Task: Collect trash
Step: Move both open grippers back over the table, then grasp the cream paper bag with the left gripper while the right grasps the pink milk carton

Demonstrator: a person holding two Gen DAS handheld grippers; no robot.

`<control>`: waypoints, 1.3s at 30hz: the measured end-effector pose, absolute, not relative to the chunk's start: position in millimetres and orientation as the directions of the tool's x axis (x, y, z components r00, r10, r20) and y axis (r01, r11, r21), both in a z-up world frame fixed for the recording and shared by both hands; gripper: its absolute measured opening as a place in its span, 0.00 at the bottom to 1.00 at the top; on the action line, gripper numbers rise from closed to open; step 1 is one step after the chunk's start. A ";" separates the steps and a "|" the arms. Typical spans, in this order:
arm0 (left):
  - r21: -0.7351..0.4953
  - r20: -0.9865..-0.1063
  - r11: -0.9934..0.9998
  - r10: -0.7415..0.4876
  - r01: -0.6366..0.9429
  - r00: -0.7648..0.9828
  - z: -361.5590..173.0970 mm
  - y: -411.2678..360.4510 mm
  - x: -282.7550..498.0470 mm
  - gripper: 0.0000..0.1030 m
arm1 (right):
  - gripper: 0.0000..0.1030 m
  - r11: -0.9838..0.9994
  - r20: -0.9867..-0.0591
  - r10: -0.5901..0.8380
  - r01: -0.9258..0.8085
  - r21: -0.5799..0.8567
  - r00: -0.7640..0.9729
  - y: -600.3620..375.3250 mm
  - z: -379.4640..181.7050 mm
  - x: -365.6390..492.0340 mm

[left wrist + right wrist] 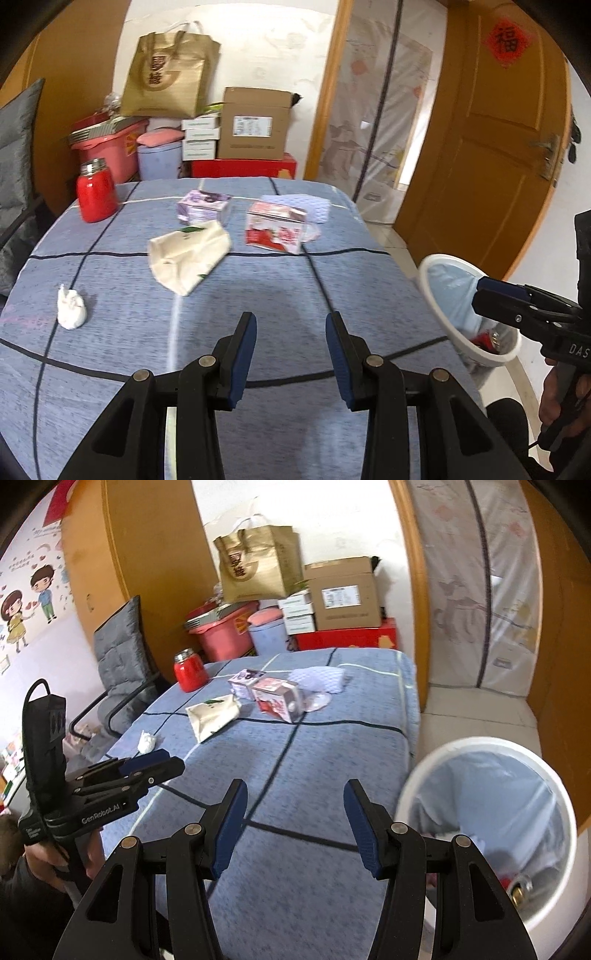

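Right now both grippers, left [290, 318] & right [295, 786], hang w/ jaws apart, empty, over the bench [258, 288]; crumpled tissue [71, 308] at 10 o'clock, bin [487, 823] at 3.

Bare blue cloth on the desk [288, 288] lies just ahead of the fingers [245, 354]; farther on, a cream packet [188, 254] and two cartons [275, 229] block the way.

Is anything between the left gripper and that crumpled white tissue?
Nothing visible. The left gripper is open and empty over bare blue tablecloth; the tissue lies alone to its left, apart from the flattened white bag.
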State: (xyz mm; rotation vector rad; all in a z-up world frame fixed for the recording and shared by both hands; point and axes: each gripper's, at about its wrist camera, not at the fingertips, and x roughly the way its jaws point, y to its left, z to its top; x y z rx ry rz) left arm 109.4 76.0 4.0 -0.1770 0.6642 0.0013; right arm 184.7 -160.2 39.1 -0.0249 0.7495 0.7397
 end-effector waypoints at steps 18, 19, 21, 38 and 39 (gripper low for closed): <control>-0.101 -0.626 0.983 0.056 -0.152 0.778 -3.9 160.2 162.2 0.38 | 0.54 0.688 -0.670 0.596 -0.712 0.141 0.443 -75.7 27.1 256.0; -0.097 -0.626 0.984 0.056 -0.149 0.777 -5.3 162.5 165.4 0.38 | 0.54 0.677 -0.672 0.599 -0.724 0.134 0.435 -68.7 26.2 260.5; -0.091 -0.632 0.983 0.066 -0.158 0.772 -9.3 169.7 172.7 0.38 | 0.54 0.657 -0.673 0.604 -0.744 0.118 0.427 -58.3 24.6 267.5; -0.140 -0.686 0.983 -0.009 -0.120 0.728 -38.2 198.6 216.9 0.46 | 0.54 0.605 -0.699 0.588 -0.795 0.048 0.406 -5.0 0.0 332.6; -0.143 -0.690 0.983 -0.016 -0.115 0.723 -39.9 198.0 219.3 0.46 | 0.54 0.605 -0.703 0.586 -0.795 0.048 0.403 -3.0 -1.4 334.5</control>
